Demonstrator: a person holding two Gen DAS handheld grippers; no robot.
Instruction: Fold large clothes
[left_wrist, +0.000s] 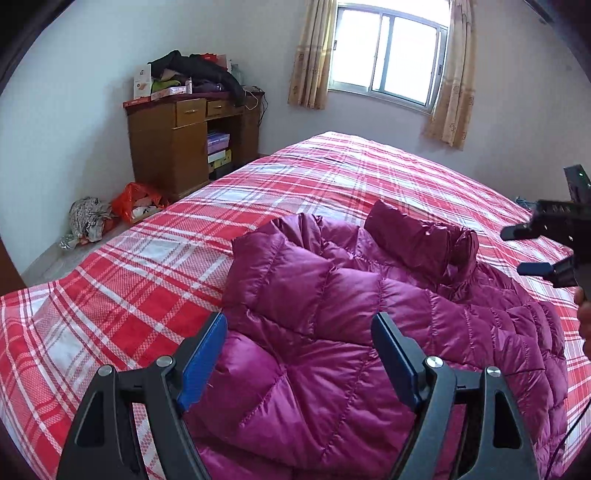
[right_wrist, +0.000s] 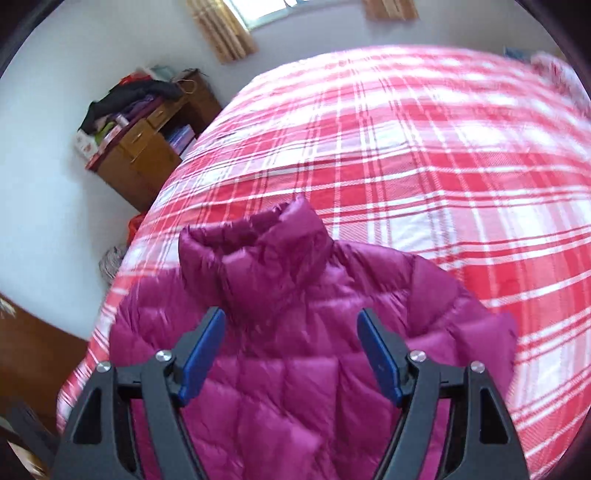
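A purple puffer jacket (left_wrist: 369, 314) lies low and centre in both views on the red plaid bed (left_wrist: 184, 229). The left gripper (left_wrist: 300, 325) and right gripper (right_wrist: 291, 321) gape wide, apparently holding nothing, though the right view is blurred.

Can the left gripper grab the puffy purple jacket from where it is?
Probably yes. The left gripper hangs right over the jacket with its jaws wide open, and nothing lies between them and the fabric on the bed.
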